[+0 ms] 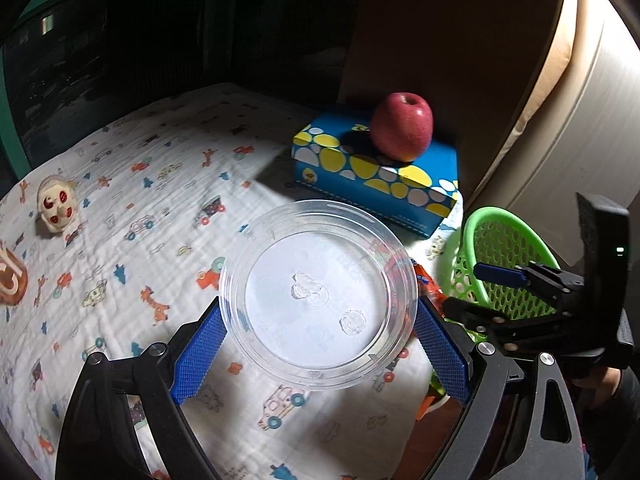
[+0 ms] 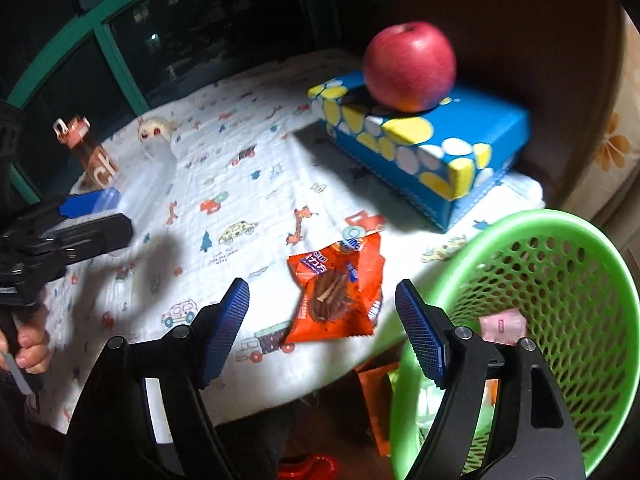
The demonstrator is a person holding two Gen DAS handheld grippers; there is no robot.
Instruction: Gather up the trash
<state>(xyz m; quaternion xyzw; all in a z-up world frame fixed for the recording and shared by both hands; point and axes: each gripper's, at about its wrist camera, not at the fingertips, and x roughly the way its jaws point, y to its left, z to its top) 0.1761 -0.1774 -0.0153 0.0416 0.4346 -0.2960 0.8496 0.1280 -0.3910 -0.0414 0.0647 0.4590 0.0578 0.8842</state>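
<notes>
My left gripper [image 1: 318,344] is shut on a clear round plastic lid [image 1: 318,294] and holds it above the table; its blue pads press the lid's two sides. In the right wrist view the left gripper [image 2: 80,216] shows at the far left. My right gripper [image 2: 322,328] is open and empty, above an orange snack wrapper [image 2: 340,292] that lies on the cloth near the table's front edge. A green mesh basket [image 2: 560,300] stands just right of the wrapper, with some trash inside. The basket [image 1: 504,264] and right gripper [image 1: 516,280] also show in the left wrist view.
A blue spotted tissue box [image 2: 420,148] with a red apple [image 2: 410,66] on top stands at the back right. A small white toy [image 1: 56,204] and a brown toy [image 2: 86,152] sit at the far left. The printed tablecloth [image 1: 140,208] covers the table.
</notes>
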